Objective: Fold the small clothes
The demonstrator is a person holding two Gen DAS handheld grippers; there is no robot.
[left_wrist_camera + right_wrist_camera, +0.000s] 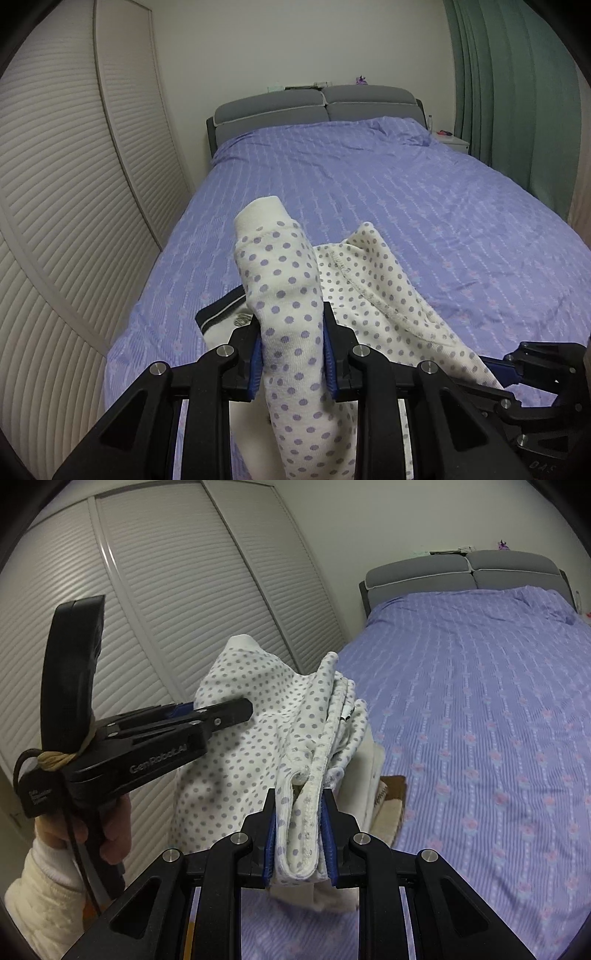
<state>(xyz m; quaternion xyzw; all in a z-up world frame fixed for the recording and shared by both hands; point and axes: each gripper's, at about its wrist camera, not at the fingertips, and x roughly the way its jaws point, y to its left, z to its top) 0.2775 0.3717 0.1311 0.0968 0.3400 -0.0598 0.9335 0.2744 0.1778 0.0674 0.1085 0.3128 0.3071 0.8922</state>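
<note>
I've got the garment (291, 295) up off the bed (424, 206), carried between both grippers, so this is the lift-and-carry step before the folding proper. My left gripper (291, 354) is clamped on a bunched roll of the dotted cloth, with a plain cuff poking up past the pads; my right gripper (300, 834) is pinched on a thick stack of layers with a stitched hem running through the middle. In the right view the left gripper (221, 710) comes in from the side, the hand (107, 834) and cream sleeve (40, 897) below it, and the cloth hangs between us in a loose drape (not yet taut, and I can't tell which part of the garment each jaw has). Something else lies on the bed under it: a pale piece with a dark striped edge (218, 310), half hidden. Next, I reckon, I need to draw the two grips apart to pull the cloth flat, then lower it onto bare bedding, clear of that other piece, without letting either bunch slip.
</note>
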